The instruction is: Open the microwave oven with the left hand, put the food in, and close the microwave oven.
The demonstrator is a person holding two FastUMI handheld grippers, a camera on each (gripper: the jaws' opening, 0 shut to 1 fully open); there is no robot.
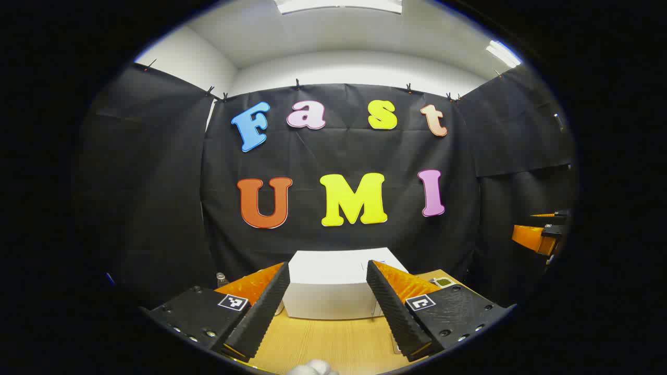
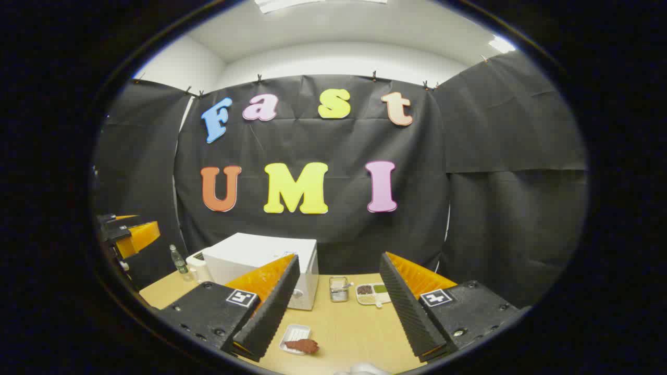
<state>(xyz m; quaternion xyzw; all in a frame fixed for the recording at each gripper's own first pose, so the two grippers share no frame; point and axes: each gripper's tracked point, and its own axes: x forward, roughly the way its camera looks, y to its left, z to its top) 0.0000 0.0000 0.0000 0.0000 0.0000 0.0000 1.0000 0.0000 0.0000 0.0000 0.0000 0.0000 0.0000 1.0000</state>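
The worktop point(image 2: 354, 328) is of light wood and carries everything for the task. The biggest thing on it is the white microwave oven point(image 2: 260, 260), which stands at the back near the booth wall, its door shut as far as I can tell. In the left gripper view it sits straight ahead between the fingers, probably because the left gripper point(image 1: 325, 307) must open it first. This gripper is spread wide, holds nothing and is well apart from the oven.

The right gripper point(image 2: 338, 307) is also spread and empty, and hovers above the worktop. Below it, near the front edge, lies a small white tray point(image 2: 293, 337) with a brown piece of food point(image 2: 303, 345), easy for that gripper to take. Just beside the oven stand a small metal basket point(image 2: 338, 289) and a divided dish point(image 2: 373, 294); a bottle point(image 2: 178, 259) stands at the far left.
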